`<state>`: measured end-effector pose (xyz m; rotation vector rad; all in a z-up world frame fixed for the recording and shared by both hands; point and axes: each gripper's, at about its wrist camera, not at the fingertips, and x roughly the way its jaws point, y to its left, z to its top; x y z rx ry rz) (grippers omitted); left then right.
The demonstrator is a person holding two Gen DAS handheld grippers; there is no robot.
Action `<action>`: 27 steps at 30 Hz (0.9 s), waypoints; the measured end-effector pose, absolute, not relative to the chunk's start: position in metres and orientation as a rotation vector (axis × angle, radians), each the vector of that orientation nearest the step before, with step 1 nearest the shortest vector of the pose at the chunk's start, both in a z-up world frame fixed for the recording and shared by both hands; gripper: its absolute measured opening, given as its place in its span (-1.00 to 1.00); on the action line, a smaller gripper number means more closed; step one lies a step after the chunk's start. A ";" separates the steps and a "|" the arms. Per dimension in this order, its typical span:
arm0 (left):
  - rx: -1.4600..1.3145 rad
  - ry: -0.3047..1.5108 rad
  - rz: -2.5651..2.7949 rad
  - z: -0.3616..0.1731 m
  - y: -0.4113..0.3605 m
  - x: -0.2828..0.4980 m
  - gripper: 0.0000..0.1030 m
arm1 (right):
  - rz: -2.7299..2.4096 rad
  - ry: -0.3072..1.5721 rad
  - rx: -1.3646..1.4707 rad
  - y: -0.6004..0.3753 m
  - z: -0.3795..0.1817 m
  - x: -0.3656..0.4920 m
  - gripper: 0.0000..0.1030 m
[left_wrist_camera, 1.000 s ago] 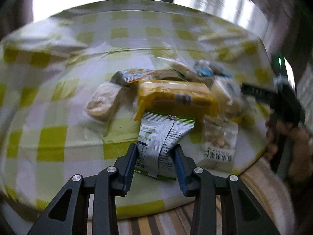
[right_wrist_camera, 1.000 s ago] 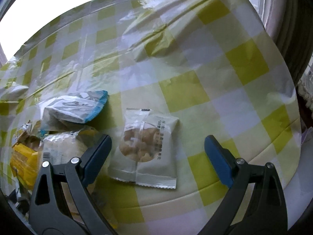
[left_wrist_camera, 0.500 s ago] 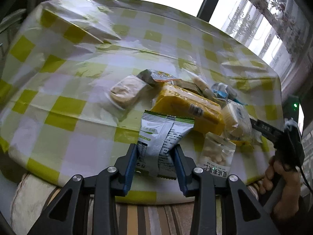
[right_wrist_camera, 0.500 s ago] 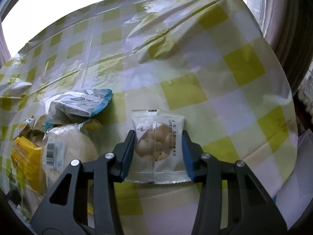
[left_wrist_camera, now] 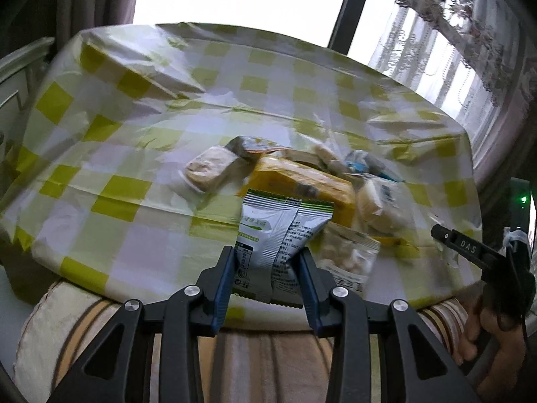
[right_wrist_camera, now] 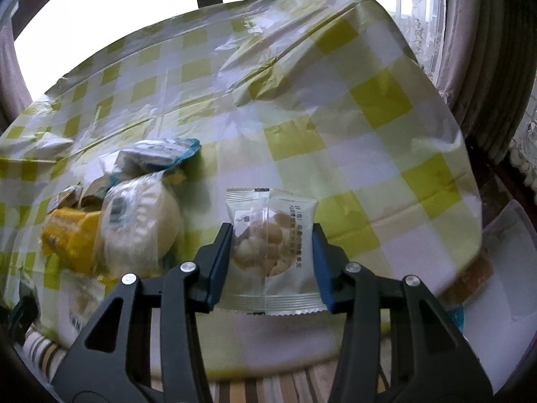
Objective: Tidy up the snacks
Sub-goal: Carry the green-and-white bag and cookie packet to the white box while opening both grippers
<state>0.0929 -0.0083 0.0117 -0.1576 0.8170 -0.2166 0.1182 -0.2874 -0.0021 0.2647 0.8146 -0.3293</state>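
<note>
Both fisheye cameras are looking forward and steeply down along their own black-and-blue fingers, from just beyond the near edge of the round table draped in a yellow-and-white checked plastic cloth [left_wrist_camera: 110, 154]. The left wrist view is facing the bright window across the table's middle. The right wrist view is sitting close over the table's right edge [right_wrist_camera: 446, 181]. Both are sharing the heap of wrapped snacks [left_wrist_camera: 302, 181] at the centre, including the yellow packet [right_wrist_camera: 67, 238].
</note>
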 end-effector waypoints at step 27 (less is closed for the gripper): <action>0.018 0.815 -0.484 0.030 -0.142 0.030 -0.27 | -0.313 0.792 0.316 -0.334 0.017 -0.006 -0.05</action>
